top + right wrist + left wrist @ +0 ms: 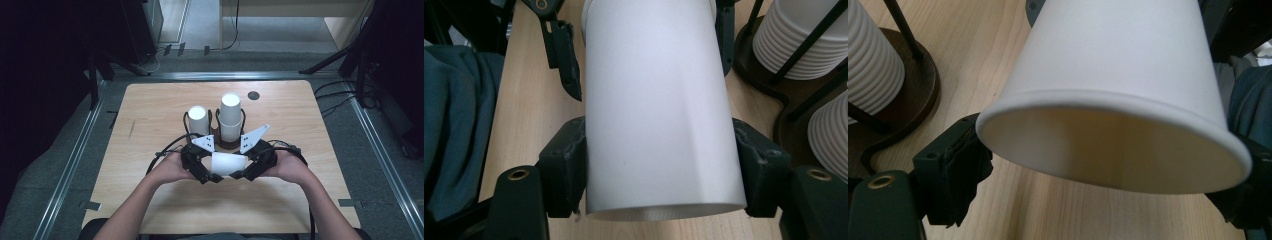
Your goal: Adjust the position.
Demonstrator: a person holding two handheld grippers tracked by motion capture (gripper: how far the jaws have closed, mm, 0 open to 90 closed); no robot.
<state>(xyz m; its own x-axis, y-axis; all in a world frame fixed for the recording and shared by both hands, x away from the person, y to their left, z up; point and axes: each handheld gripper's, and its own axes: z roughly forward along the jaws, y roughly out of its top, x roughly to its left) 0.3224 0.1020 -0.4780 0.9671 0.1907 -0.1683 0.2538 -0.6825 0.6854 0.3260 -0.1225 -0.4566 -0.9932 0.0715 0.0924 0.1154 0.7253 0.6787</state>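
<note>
Lying sideways above light wooden table (pixel 150 200), white paper cup (pixel 228 163) is being held from both ends. Left gripper (pixel 212 176) closed on rim end, right gripper (pixel 239 175) closed on bottom end. Cup looks light, thin, easily squashed; soft squeeze needed.

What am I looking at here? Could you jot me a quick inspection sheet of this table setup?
Surface: wooden table, dark round mark near the far edge.
Job's things: white paper cup held on its side; two cup stacks in a dark holder.
Clutter: nothing seen.
Grippers: left gripper at the cup's rim end, right gripper on its body, both clamped.
Cables: black cable loops behind the hands.
Surroundings: grey floor, metal rails, dark stands.
</note>
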